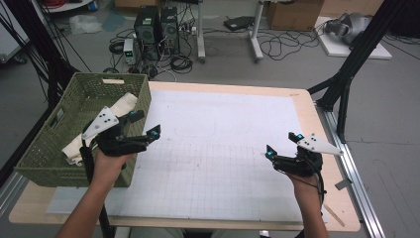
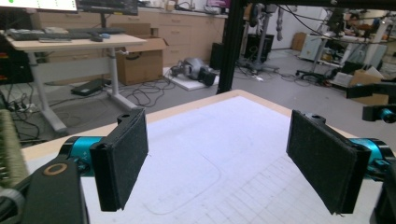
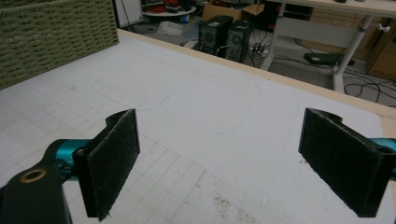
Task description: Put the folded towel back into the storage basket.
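Green woven basket [image 1: 74, 144] holding cloth [image 1: 116, 111], left hand-held gripper [image 1: 146, 124] beside it, right hand-held gripper [image 1: 283, 145] both gaping, no legible writing

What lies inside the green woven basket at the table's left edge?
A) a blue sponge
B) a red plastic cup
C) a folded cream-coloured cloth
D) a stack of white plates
C: in the high view a folded cream-coloured cloth lies in the green woven basket, partly behind the left gripper, whose jaws stand open and hold nothing.
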`<state>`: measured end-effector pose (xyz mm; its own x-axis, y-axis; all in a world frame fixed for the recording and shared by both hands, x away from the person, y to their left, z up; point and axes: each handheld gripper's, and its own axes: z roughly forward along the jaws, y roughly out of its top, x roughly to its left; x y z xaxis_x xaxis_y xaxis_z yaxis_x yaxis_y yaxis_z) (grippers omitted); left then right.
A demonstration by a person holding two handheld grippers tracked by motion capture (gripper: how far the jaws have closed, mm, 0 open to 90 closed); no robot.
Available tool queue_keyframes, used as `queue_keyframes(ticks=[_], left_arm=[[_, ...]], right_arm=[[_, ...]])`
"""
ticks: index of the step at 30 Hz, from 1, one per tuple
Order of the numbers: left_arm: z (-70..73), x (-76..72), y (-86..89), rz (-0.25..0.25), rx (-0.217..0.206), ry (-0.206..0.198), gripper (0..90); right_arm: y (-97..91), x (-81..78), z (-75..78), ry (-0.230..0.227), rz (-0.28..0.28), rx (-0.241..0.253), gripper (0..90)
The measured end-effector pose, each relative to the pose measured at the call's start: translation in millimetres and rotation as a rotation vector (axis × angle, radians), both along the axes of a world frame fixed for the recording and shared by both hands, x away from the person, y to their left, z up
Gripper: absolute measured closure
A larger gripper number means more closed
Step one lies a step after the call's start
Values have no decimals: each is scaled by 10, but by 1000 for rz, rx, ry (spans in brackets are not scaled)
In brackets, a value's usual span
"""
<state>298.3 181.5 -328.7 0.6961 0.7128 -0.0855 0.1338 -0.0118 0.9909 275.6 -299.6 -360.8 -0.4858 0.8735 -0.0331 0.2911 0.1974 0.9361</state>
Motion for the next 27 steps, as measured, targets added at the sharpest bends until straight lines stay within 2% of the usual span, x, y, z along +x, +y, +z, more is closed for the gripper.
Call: queue_keyframes(ticks=[5,12,18,21,27], left_arm=[[-122,-30,-168,-36,13,3,211],[-335,-68,-341,-48,54,34,212],[-480,-92,-382,-54,49,51,212],[-548,-102,-401,-58,64,58,214],[-589,-89,-386,-57,73,71,215]], right_arm=[[-33,-51,-51,-9,-6,0,117],[-11,-91,-86,-15,-3,-54,117],[-10,-108,-87,-19,-6,-44,116],[-11,-112,-98,-13,-9,-43,116],[-5,-123,-105,-14,-10,-38,116]])
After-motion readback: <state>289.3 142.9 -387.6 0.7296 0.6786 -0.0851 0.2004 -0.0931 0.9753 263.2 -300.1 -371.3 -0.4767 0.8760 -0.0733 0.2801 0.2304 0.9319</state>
